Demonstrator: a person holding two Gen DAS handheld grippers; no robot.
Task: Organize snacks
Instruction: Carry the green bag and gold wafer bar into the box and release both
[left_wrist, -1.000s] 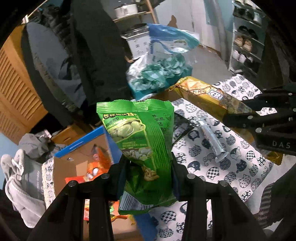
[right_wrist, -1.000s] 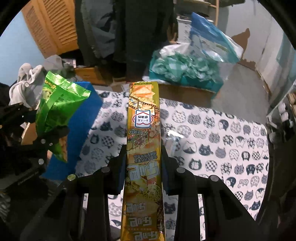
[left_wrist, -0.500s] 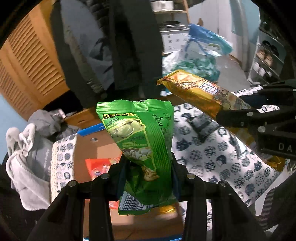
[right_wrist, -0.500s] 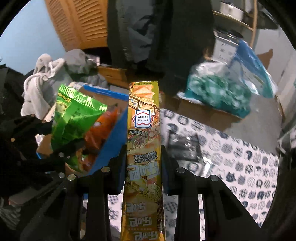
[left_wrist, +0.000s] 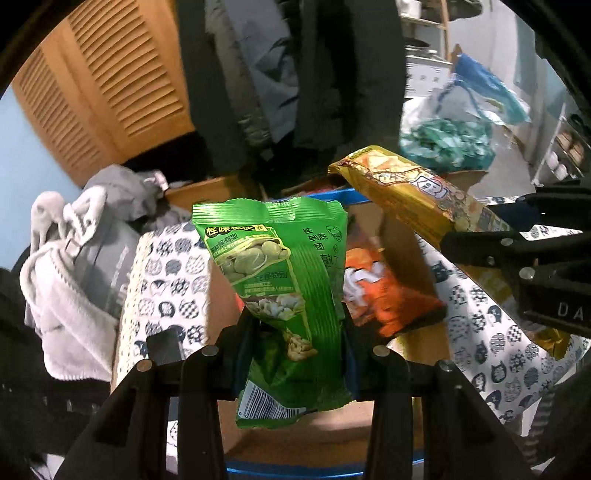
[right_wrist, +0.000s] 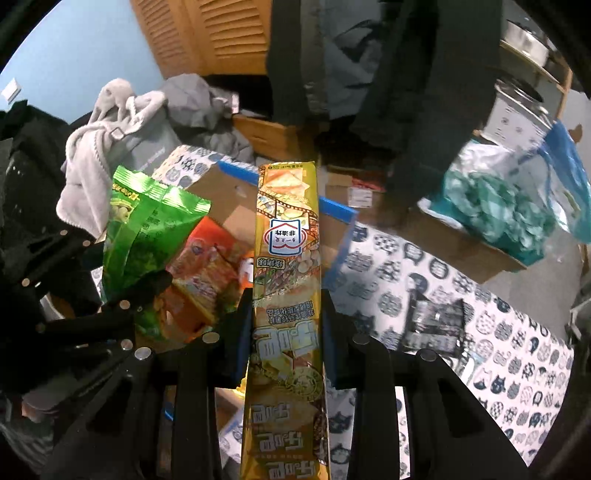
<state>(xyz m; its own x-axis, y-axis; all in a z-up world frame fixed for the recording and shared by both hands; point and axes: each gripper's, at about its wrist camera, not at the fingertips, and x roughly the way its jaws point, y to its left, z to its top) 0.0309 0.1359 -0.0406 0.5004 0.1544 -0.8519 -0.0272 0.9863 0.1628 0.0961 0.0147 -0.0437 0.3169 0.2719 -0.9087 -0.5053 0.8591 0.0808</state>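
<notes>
Left gripper (left_wrist: 293, 354): clamped on the green bag (left_wrist: 280, 284), low on the pack, its top standing free over the box (left_wrist: 417, 343).
Right gripper (right_wrist: 284, 343): closed around the gold pack (right_wrist: 286, 295) at mid-length, the far end reaching over the box's blue rim (right_wrist: 336, 208).
Box: open, an orange bag (left_wrist: 384, 291) already lying inside, cat-print cloth (right_wrist: 480, 332) to its right.
Risk, crowding: the two grippers are near together; released at once, the packs could collide.
Risk, length: the gold pack may catch the rim and tip out onto the cloth.
</notes>
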